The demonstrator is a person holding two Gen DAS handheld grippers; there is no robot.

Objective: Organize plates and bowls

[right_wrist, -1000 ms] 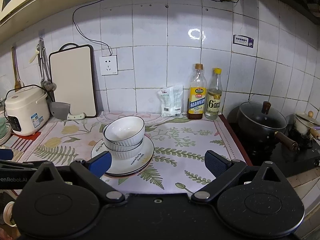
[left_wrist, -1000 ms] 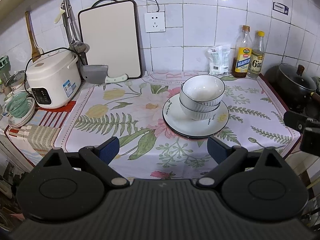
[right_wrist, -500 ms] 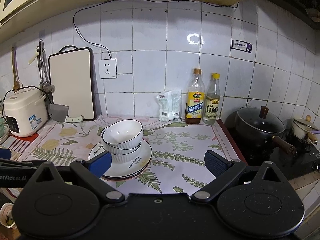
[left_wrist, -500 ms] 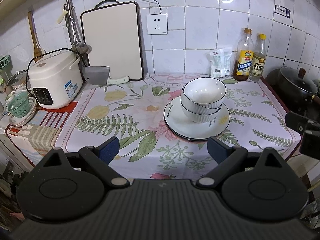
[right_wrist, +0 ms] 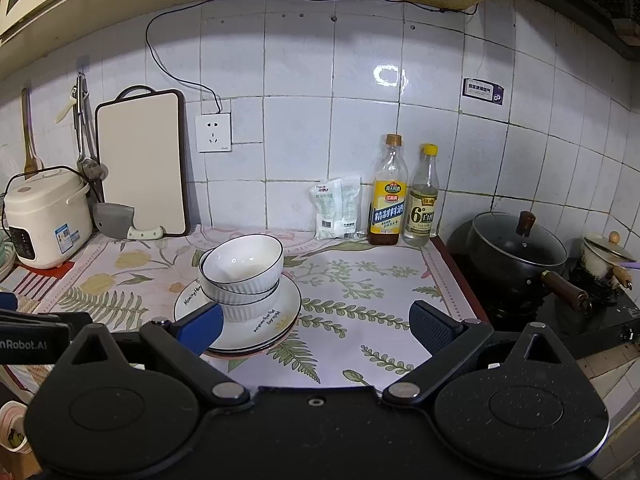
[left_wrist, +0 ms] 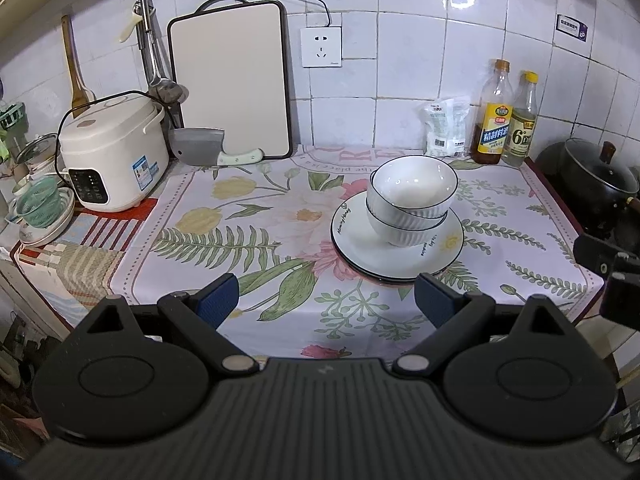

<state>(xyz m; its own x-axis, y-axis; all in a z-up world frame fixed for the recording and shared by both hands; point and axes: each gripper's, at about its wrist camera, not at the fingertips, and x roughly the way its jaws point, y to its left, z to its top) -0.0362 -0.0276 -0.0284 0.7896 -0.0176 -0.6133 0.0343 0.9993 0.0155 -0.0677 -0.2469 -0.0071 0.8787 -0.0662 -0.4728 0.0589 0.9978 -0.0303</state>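
Two white ribbed bowls (left_wrist: 412,196) (right_wrist: 242,270) are nested, the upper one tilted, on a stack of white dark-rimmed plates (left_wrist: 360,236) (right_wrist: 288,304) on the floral cloth. My left gripper (left_wrist: 326,298) is open and empty, in front of the stack at the counter's near edge. The right gripper (right_wrist: 316,326) is open and empty too; its left finger overlaps the plates' near left rim in the right wrist view. Part of the right gripper shows at the right edge of the left wrist view.
A rice cooker (left_wrist: 112,156), cleaver (left_wrist: 200,146) and cutting board (left_wrist: 230,80) line the back left. A salt bag (left_wrist: 446,126) and two bottles (left_wrist: 506,116) stand at the back right. A black pot (right_wrist: 516,258) sits on the stove. A green strainer (left_wrist: 38,208) rests far left.
Both cameras have shifted slightly relative to the counter, and the stack sits lower in the right wrist view. The bowls and plates have not moved; both grippers stay open.
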